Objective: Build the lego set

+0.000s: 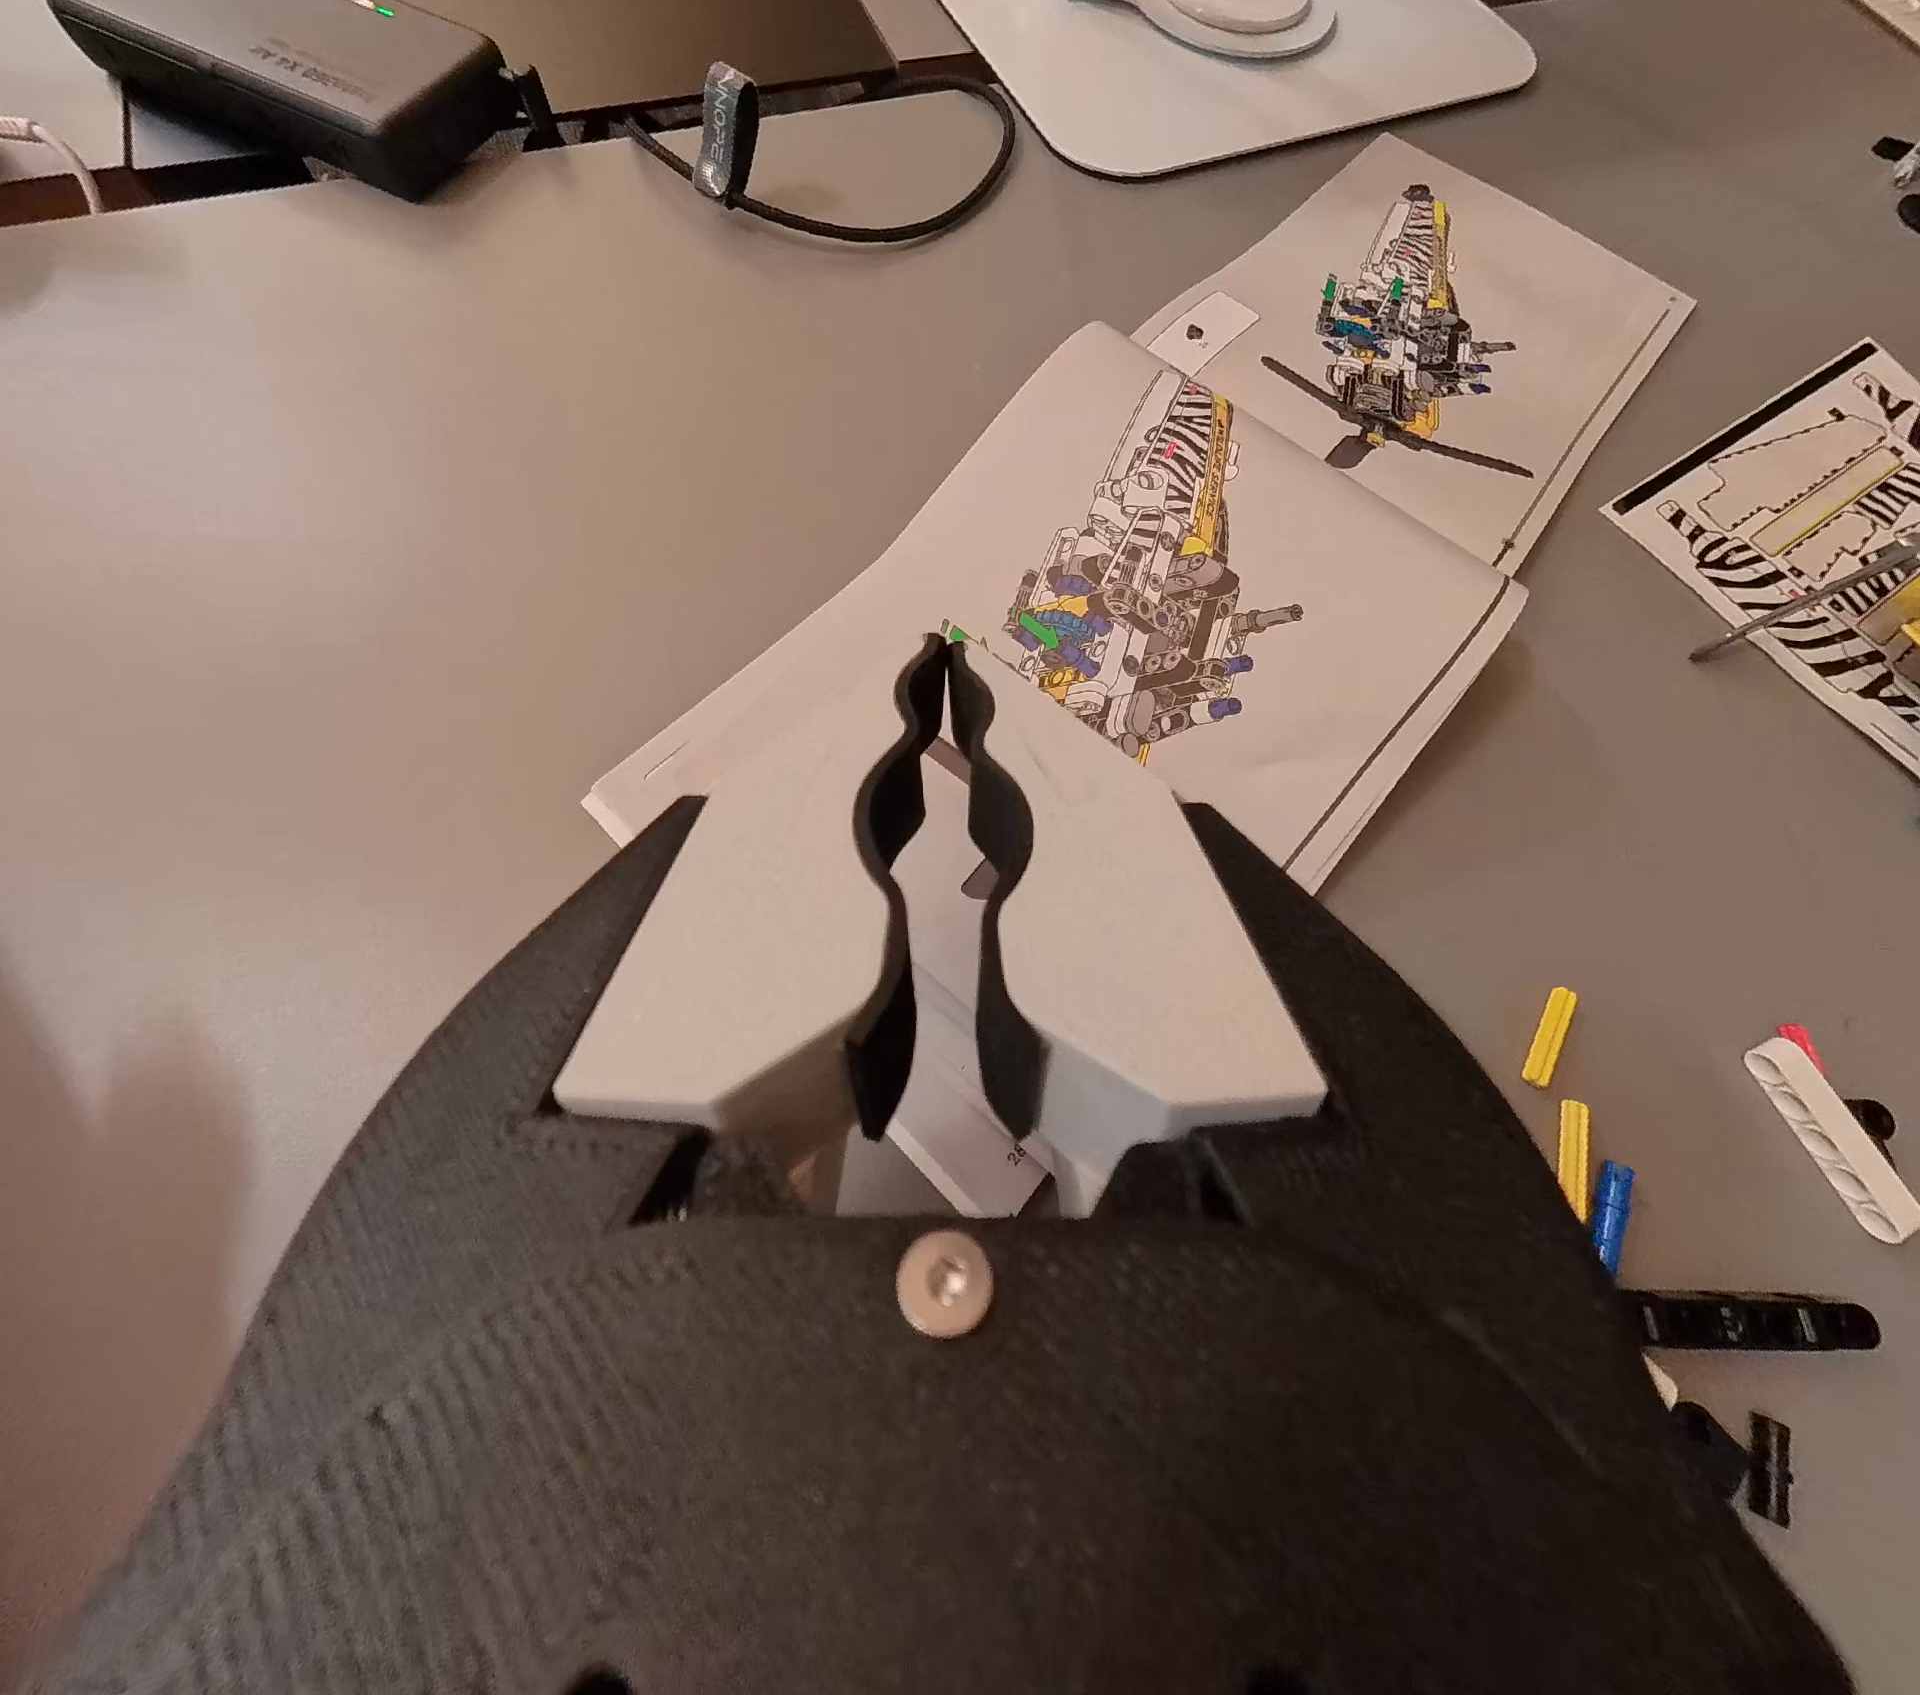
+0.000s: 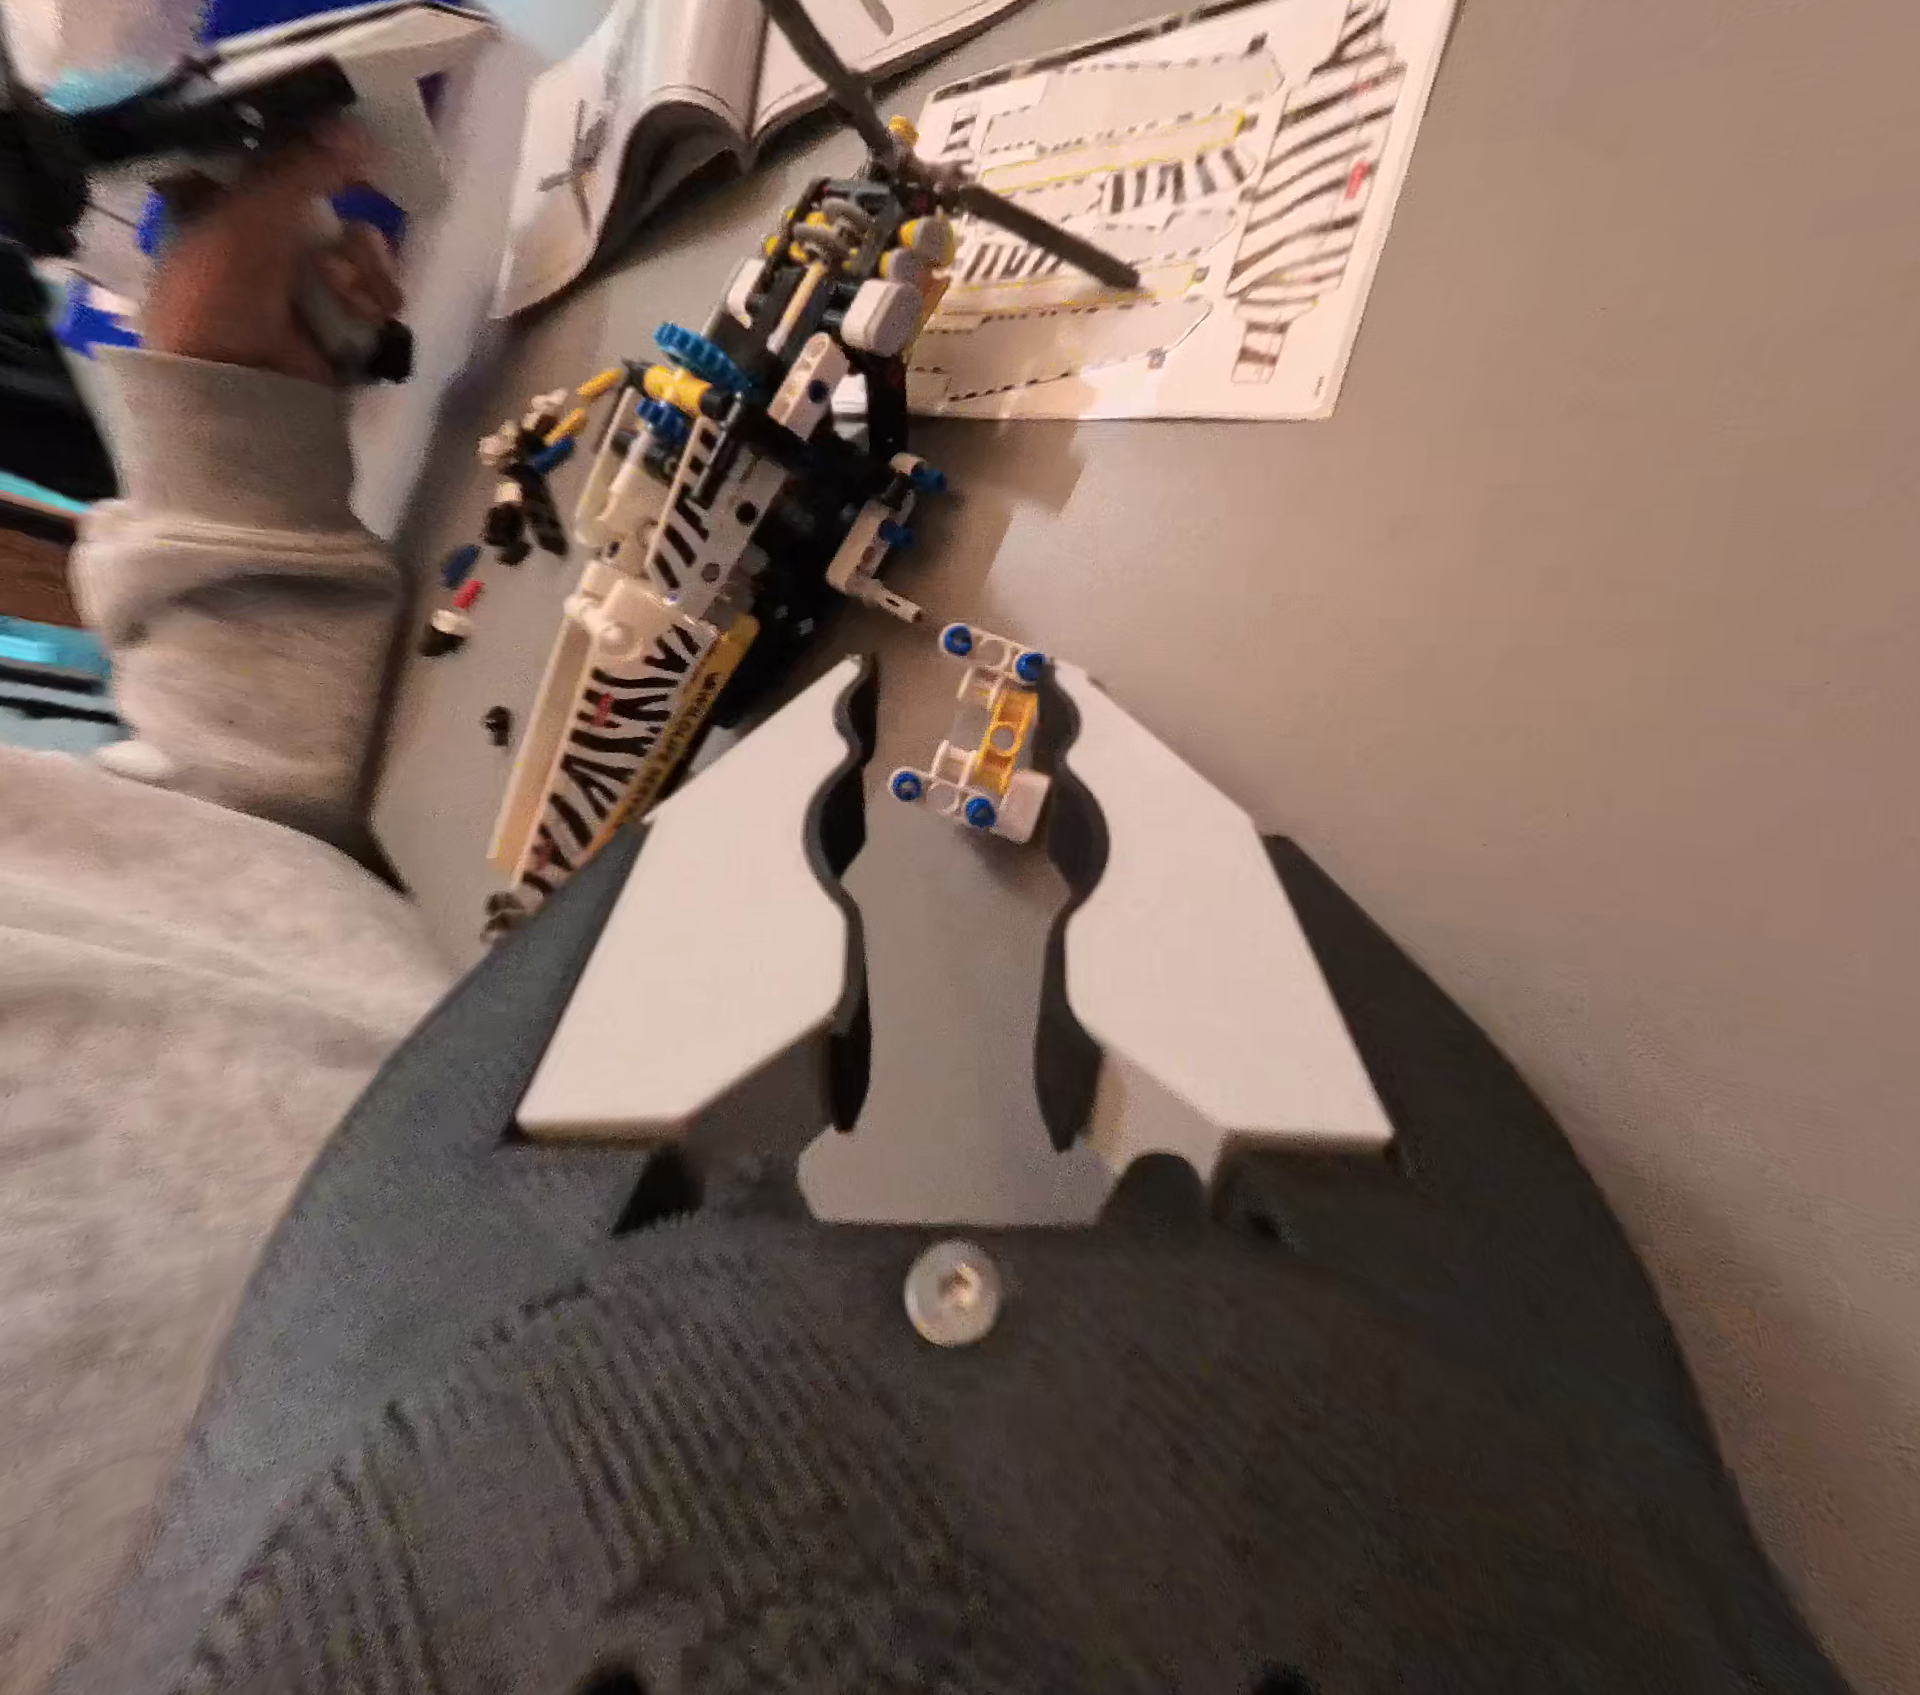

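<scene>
- The left gripper (image 1: 948,658) is seen with its black-lined fingertips pressed together at the tips, nothing visibly caught between them; it is poised over the near left corner of the open instruction booklet (image 1: 1195,544).
- The booklet is laid flat on the grey table (image 1: 416,502), its pages printed with coloured drawings of the model.
- To the right of the left gripper, loose pieces are scattered on the table: two yellow pins (image 1: 1550,1034), a blue pin (image 1: 1612,1214), a white beam (image 1: 1831,1141) and a black beam (image 1: 1756,1330).
- A zebra-striped sticker sheet (image 1: 1808,523) is seen at the right edge, just right of the booklet.
- Farther off, a white stand base (image 1: 1226,56) is placed beyond the booklet, and a dark power bank (image 1: 270,56) with a black cable (image 1: 935,191) is set at the far left.
- The right gripper (image 2: 961,689) is held with its fingers spread apart; a small white-and-yellow sub-assembly (image 2: 982,741) with blue pins lies on the table between the fingertips, close against the right finger. Whether it is touched cannot be told.
- Just beyond and to the left, the partly built helicopter model (image 2: 727,502) is stood on the table, rotor blades over the sticker sheet (image 2: 1247,191).
- At the left, blurred, a hand (image 2: 270,263) in a grey sleeve (image 2: 229,565) is shown gripping the other tool.
</scene>
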Tool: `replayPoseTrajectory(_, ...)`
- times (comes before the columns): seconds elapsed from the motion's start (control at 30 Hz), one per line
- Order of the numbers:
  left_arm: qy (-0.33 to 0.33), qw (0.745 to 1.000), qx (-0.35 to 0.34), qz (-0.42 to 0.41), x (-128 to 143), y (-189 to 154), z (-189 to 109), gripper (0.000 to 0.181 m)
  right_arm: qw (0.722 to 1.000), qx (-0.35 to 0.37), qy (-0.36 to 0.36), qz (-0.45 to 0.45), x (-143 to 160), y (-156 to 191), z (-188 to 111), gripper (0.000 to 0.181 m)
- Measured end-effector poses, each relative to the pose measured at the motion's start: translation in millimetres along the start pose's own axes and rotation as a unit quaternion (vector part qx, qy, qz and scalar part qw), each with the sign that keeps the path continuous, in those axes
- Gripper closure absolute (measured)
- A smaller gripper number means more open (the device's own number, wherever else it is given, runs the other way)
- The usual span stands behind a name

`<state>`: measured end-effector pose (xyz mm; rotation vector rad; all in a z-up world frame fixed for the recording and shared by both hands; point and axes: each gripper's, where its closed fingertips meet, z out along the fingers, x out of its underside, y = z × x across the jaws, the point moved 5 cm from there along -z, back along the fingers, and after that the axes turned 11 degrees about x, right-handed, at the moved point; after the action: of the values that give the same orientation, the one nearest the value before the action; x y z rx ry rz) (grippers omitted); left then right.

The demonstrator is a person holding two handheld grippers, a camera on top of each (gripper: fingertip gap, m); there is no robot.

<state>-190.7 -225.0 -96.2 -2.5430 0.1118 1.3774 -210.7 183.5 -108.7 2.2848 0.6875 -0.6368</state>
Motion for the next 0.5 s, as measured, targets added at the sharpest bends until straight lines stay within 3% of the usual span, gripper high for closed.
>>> replayPoseTrajectory(0.1,0.001,1.000,-0.001,0.000,0.1,0.4,-0.2,0.181,0.999,-0.016,0.039,0.015,5.9,-1.4,4.5,0.157)
replayPoseTrajectory(0.23,0.004,1.000,-0.003,0.002,0.8,0.5,0.2,0.181,0.996,0.032,0.073,-0.030,14.3,-2.2,9.6,0.160)
replayPoseTrajectory(0.5,0.010,1.000,-0.005,0.007,1.5,0.0,0.9,0.181,0.992,0.051,0.070,-0.096,11.1,8.1,11.7,0.167)
